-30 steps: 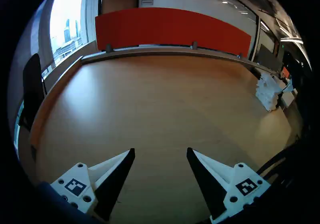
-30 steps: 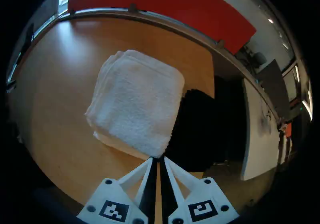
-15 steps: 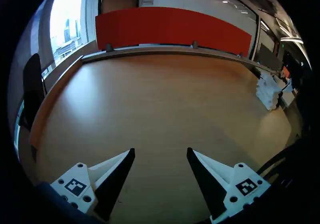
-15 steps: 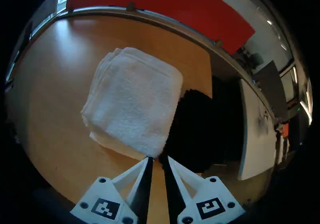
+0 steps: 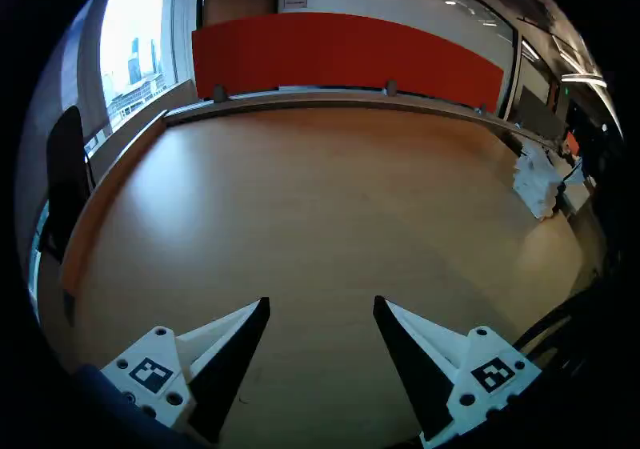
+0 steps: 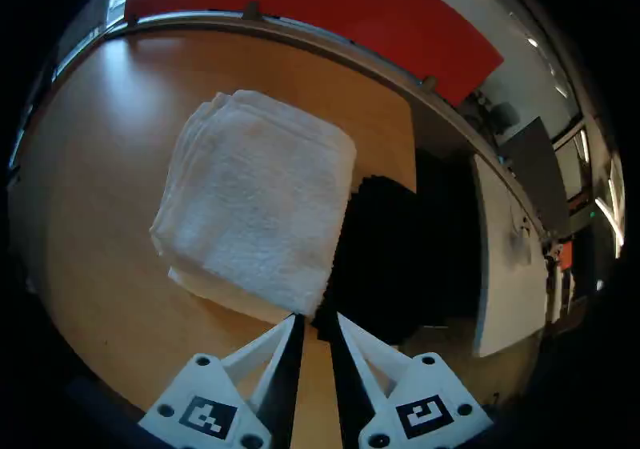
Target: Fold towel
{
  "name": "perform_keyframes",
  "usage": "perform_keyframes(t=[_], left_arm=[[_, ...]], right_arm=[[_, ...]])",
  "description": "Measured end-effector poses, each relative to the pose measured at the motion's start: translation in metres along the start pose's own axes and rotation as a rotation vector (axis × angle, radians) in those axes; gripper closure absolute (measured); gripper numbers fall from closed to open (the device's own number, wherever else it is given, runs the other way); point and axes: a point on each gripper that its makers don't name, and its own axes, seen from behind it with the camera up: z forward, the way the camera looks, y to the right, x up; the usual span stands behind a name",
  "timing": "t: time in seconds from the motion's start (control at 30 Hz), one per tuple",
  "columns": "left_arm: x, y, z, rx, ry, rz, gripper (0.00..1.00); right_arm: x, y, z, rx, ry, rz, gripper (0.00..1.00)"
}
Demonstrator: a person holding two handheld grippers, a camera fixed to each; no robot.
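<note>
Towel (image 6: 256,201) lies folded thick by the right edge of the desk (image 6: 88,209). Looks soft, light and floppy, so I'd pinch all layers at the near corner. Right gripper (image 6: 314,329) has its fingers barely apart at that corner, holding nothing. Left gripper (image 5: 320,309) has its fingers wide apart over the desk.
</note>
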Motion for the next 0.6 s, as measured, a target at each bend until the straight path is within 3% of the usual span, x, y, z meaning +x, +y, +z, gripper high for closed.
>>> perform_keyframes(t=[0.27, 0.4, 0.5, 0.6], left_arm=[[-0.001, 0.002, 0.000, -0.003, 0.001, 0.003, 0.04], [-0.001, 0.002, 0.000, -0.005, 0.002, 0.004, 0.04], [-0.001, 0.002, 0.000, -0.006, 0.003, 0.006, 0.04], [-0.001, 0.001, 0.001, -0.006, 0.003, 0.005, 0.04]], right_arm=[[-0.003, -0.001, 0.000, -0.012, -0.003, -0.004, 0.34], [-0.002, -0.002, 0.000, -0.019, 0.000, 0.000, 0.27], [0.002, -0.005, -0.002, -0.013, 0.013, 0.009, 0.05], [0.009, -0.007, -0.004, -0.005, 0.036, 0.030, 0.01]])
